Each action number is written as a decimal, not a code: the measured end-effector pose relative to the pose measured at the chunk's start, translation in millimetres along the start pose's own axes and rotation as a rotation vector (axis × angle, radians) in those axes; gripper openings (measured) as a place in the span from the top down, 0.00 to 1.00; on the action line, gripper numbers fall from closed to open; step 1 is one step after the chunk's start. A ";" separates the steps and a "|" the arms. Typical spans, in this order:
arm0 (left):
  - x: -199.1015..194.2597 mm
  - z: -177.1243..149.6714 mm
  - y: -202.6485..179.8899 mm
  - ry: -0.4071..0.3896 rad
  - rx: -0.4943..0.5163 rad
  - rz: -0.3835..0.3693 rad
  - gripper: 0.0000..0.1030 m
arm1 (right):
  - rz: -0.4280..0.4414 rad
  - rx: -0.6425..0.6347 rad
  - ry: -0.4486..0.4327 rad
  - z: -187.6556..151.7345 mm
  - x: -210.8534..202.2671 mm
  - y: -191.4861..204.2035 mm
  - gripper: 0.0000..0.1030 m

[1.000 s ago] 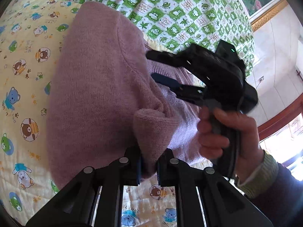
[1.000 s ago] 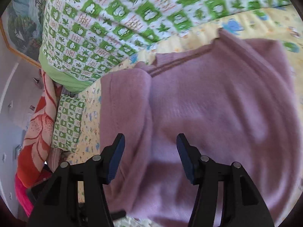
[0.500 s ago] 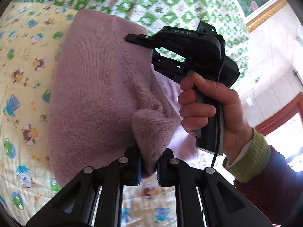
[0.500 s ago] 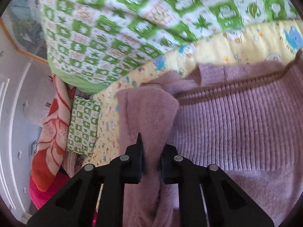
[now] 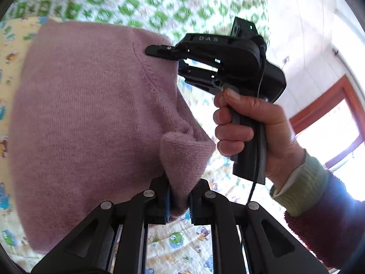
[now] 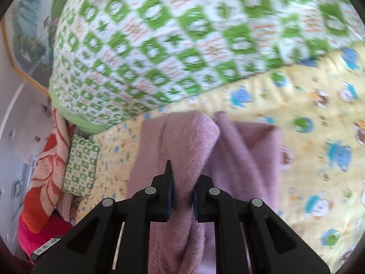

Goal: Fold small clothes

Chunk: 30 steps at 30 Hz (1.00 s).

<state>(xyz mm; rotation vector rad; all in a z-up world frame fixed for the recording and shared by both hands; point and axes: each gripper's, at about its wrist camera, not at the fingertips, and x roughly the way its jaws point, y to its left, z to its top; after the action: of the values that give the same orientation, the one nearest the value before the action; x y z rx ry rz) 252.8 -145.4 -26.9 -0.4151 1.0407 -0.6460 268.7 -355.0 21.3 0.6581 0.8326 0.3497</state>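
Over the bed, in the left wrist view, the left hand-held gripper (image 5: pixel 178 202) is staying clamped on a bunched fold of the mauve knitted sweater (image 5: pixel 86 114), as it was a second ago, while the right hand-held gripper (image 5: pixel 164 52), gripped by the person's right hand (image 5: pixel 248 132), is now reaching the sweater's far upper edge; half a second ago it was lower against the knit, and its fingertips are hidden behind the fabric here, so its grip cannot be read from this side. The cloth is hanging as a raised sheet above the yellow cartoon-print bedsheet (image 5: pixel 178 239), which suggests the garment is being lifted for a fold. On the right wrist side, the right hand-held gripper (image 6: pixel 182 196) is pinching a rolled edge of the sweater (image 6: pixel 189 141); a second ago its jaws were standing wide apart over flat knit. The green-and-white checked quilt (image 6: pixel 159 45) is blurring behind, and more bedsheet (image 6: pixel 319 148) is showing than before, so both corners now seem secured and the fold can probably be carried over.
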 end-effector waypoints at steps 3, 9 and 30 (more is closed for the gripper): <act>10.9 -2.5 -4.0 0.026 0.026 0.017 0.90 | -0.036 0.036 0.003 -7.3 -0.8 -21.7 0.86; 21.0 -5.6 -10.6 0.045 0.079 0.033 0.88 | -0.029 0.047 -0.049 -12.5 -14.4 -30.6 0.86; -51.1 -46.5 20.3 0.018 0.099 0.194 0.43 | -0.178 0.006 -0.089 -54.2 -55.1 -16.6 0.58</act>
<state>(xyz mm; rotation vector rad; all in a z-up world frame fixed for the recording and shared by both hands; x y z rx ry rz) 199.6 -97.0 -26.7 -0.2197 1.0466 -0.5259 192.5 -375.0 14.8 0.5962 0.8008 0.1559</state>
